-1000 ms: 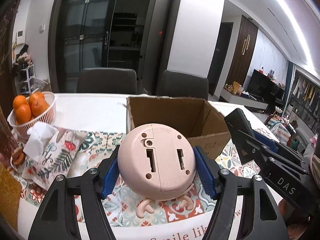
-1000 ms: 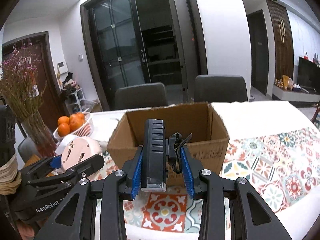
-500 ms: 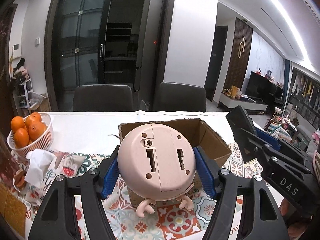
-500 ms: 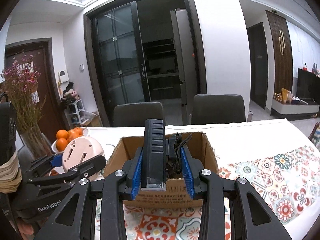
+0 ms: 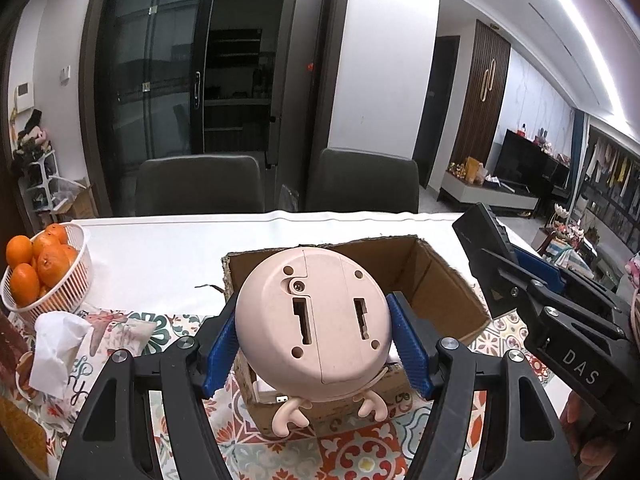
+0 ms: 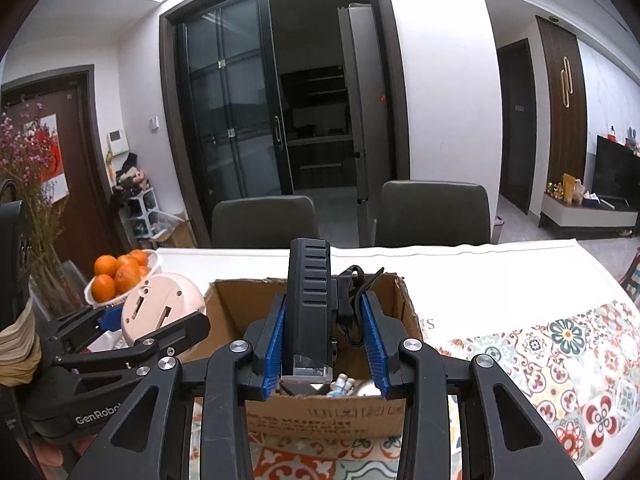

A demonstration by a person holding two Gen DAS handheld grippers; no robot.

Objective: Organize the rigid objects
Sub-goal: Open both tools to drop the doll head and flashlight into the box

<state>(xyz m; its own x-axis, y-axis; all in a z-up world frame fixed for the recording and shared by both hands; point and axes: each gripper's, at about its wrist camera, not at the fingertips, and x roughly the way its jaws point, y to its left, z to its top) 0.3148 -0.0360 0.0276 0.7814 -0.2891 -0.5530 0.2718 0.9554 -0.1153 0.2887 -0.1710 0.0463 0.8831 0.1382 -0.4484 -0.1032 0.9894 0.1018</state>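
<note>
My left gripper (image 5: 312, 344) is shut on a round pink alarm clock (image 5: 312, 324), its back with the battery cover facing me, held above the near left part of an open cardboard box (image 5: 436, 276). My right gripper (image 6: 324, 344) is shut on a black device with a cord (image 6: 308, 304), held over the same box (image 6: 236, 304). Small items lie inside the box (image 6: 340, 386). The left gripper and clock show in the right wrist view (image 6: 160, 312); the right gripper shows in the left wrist view (image 5: 532, 296).
A white basket of oranges (image 5: 44, 272) stands at the left. A floral tissue pouch (image 5: 80, 344) lies beside it. The table has a white cloth (image 5: 180, 248) and a patterned runner (image 6: 560, 344). Two dark chairs (image 5: 200, 188) stand behind the table.
Both grippers have risen and moved forward, so the box now sits lower and directly beneath the clock and the black device. Both grips are unchanged.
</note>
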